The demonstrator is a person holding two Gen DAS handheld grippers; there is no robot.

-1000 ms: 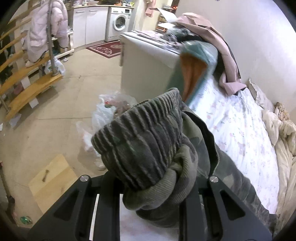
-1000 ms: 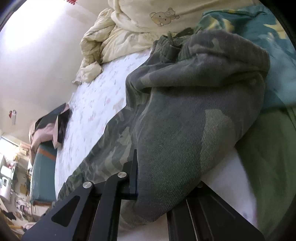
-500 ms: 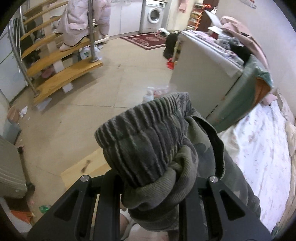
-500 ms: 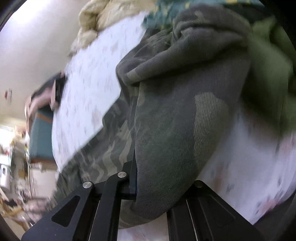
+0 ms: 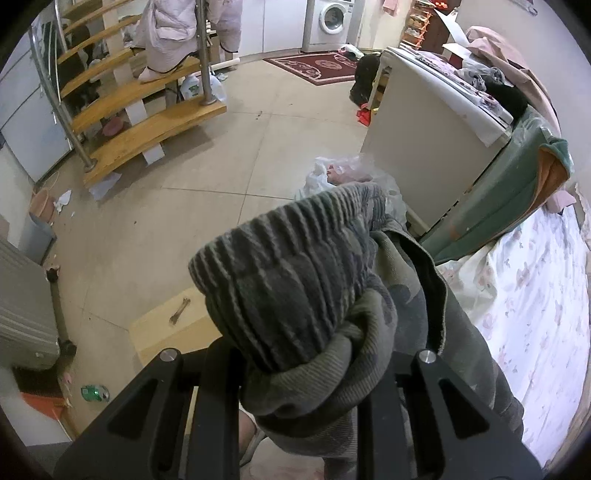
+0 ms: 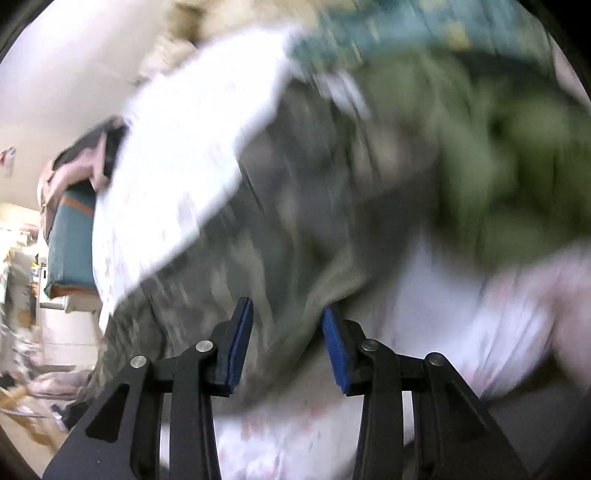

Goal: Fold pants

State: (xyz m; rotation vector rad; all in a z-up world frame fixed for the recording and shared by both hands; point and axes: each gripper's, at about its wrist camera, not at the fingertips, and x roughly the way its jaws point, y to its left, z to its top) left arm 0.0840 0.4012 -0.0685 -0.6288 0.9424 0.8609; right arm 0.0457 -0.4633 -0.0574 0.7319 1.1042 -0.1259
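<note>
Pinching a thick bunch of ribbed cuff or waistband, the left gripper point(image 5: 306, 369) is holding one end of the camouflage pants point(image 5: 295, 280) lifted clear of the bed point(image 5: 535, 295), near its edge, with the floor point(image 5: 221, 221) showing beyond; the fabric is wadded and doubled between the jaws, rolling over itself rather than lying flat. The right gripper point(image 6: 288, 347) is opening, its blue pads point(image 6: 242, 332) standing apart with the pants' cloth sitting in the gap; whether the pads are touching it is hard to tell through the motion blur, but they are not visibly pressing it. Outward from there, the pants are trailing in a long run across the flowered sheet, one stretch draping down toward the right gripper, the rest bunching by a green garment point(image 6: 498, 166) and a teal patterned blanket point(image 6: 406, 33) at the far end. No crisp fold line is showing anywhere; the legs are looking twisted and stacked loosely, not aligned. Judging by this, the task is sitting early to midway: the garment is being spread or repositioned along the bed, one end in hand and the other being let go. What is left, as far as can be read: laying it flat, matching leg to leg, smoothing, then folding lengthwise over itself. Clutter on the cabinet point(image 5: 424, 129) and the plastic bags point(image 5: 332, 173) on the floor are staying out of play.
</note>
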